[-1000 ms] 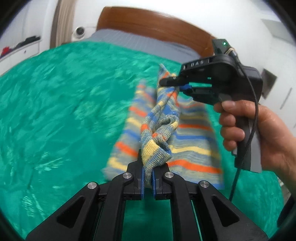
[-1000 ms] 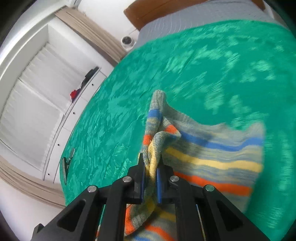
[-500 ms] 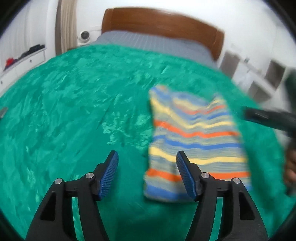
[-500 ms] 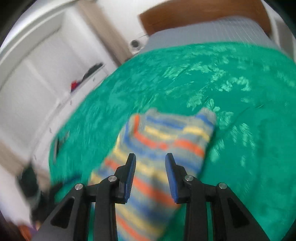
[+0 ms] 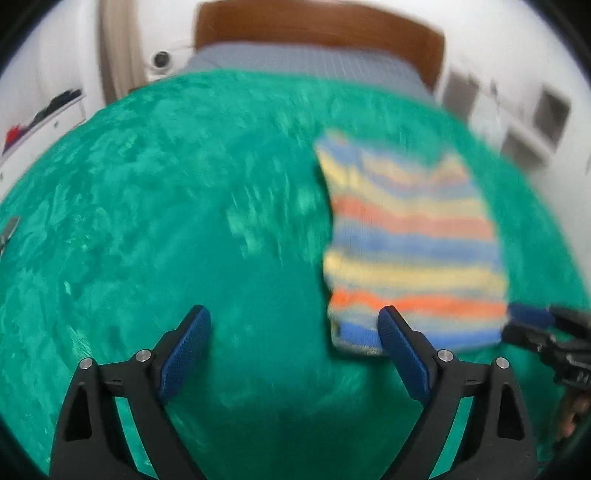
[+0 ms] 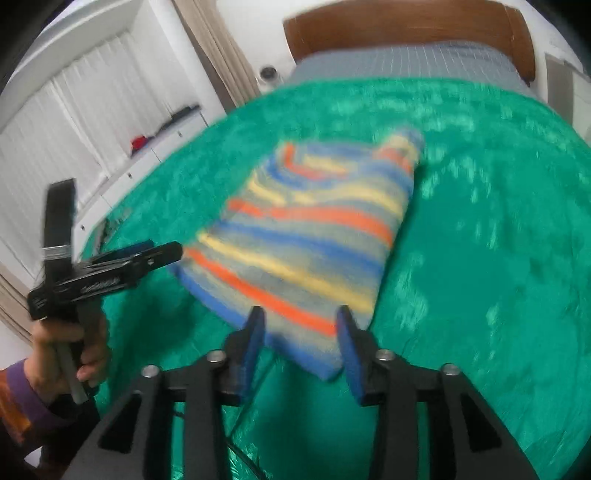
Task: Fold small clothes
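Note:
A small striped knit garment (image 5: pixel 410 251), blue, yellow, orange and grey, lies folded flat on the green bedspread (image 5: pixel 184 221). It also shows in the right wrist view (image 6: pixel 306 236). My left gripper (image 5: pixel 293 345) is open and empty, just left of and short of the garment's near edge. My right gripper (image 6: pixel 300 343) is open and empty, hovering over the garment's near edge. The left gripper shows in the right wrist view (image 6: pixel 147 254) at the garment's left side. The right gripper's tip shows at the right edge of the left wrist view (image 5: pixel 532 325).
A wooden headboard (image 5: pixel 317 29) and grey sheet (image 5: pixel 306 66) are at the far end of the bed. White drawers with dark and red items on top (image 6: pixel 147 144) stand to the left. White shelves (image 5: pixel 535 122) stand to the right.
Both grippers have let go of the garment and opened. The garment has dropped flat onto the bedspread. Both grippers have pulled back from it.

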`<act>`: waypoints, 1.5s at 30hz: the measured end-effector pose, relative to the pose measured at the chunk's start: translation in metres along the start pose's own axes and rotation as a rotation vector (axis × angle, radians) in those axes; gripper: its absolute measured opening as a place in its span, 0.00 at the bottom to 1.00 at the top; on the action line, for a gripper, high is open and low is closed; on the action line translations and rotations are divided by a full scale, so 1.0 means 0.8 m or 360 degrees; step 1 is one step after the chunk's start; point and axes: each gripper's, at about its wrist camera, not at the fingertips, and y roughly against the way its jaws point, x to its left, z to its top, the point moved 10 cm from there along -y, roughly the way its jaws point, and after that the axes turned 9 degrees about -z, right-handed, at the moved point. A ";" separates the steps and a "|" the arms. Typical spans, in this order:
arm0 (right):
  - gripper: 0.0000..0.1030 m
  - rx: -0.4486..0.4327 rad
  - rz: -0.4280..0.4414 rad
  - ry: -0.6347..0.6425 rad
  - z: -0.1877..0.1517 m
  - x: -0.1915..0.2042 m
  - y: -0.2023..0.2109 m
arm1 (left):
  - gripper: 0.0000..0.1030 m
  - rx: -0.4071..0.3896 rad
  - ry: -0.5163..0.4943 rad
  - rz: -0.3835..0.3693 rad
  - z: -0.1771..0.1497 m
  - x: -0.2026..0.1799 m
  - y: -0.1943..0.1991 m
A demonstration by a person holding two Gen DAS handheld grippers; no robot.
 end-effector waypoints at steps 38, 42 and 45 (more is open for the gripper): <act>0.86 -0.0307 -0.0585 -0.0154 -0.120 -0.106 0.071 | 0.99 -0.0226 -0.0146 0.0016 -0.085 -0.022 0.023; 0.87 -0.0306 -0.0593 -0.0150 -0.121 -0.106 0.071 | 0.99 -0.0232 -0.0146 0.0014 -0.086 -0.022 0.022; 0.87 -0.0306 -0.0598 -0.0148 -0.121 -0.106 0.071 | 1.00 -0.0240 -0.0145 0.0011 -0.086 -0.022 0.022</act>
